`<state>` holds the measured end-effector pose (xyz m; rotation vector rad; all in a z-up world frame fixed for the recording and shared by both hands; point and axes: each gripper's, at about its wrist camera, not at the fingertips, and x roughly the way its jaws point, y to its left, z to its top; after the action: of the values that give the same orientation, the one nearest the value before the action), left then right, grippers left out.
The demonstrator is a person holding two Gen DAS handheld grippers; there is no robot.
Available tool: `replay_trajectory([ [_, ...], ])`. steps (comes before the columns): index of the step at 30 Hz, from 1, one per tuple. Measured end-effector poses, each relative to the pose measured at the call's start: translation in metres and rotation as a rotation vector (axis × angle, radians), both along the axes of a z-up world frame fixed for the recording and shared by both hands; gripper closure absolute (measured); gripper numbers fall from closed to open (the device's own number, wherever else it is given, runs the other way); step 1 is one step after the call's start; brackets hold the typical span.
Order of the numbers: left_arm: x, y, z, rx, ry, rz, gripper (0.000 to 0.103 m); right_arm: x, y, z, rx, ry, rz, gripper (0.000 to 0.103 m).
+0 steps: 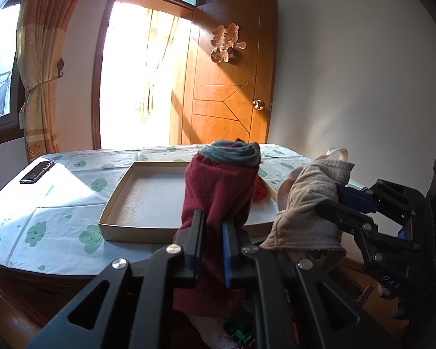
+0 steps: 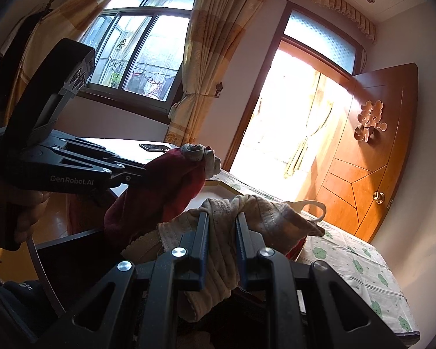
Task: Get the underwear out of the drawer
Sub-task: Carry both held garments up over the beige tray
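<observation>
My left gripper point(image 1: 213, 218) is shut on dark red underwear point(image 1: 218, 186) with a grey-blue waistband, held upright in front of the table. In the right wrist view the same red underwear point(image 2: 171, 186) hangs from the left gripper point(image 2: 144, 174) at the left. My right gripper point(image 2: 222, 221) is shut on beige underwear point(image 2: 264, 215), whose loop sticks out to the right. In the left wrist view the beige underwear point(image 1: 308, 203) and the right gripper point(image 1: 331, 195) are at the right. More clothes lie in the open drawer point(image 1: 241, 331) below, mostly hidden.
A shallow cardboard box lid point(image 1: 125, 192) with a small red item at its right edge lies on the table's cloud-print cloth point(image 1: 58, 212). A dark phone point(image 1: 37, 171) rests at the far left. Behind stand an open wooden door point(image 1: 232, 87), a bright doorway and curtains.
</observation>
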<state>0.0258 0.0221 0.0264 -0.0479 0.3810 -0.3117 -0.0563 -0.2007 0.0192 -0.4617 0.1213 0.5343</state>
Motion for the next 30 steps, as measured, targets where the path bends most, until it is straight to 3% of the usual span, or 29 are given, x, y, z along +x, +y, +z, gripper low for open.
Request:
replay_trajectory([
  [30,0.039,0.016,0.022,0.010,-0.012,0.042,0.095,0.031,0.012,0.013,-0.028,-0.015,0.024,0.085],
])
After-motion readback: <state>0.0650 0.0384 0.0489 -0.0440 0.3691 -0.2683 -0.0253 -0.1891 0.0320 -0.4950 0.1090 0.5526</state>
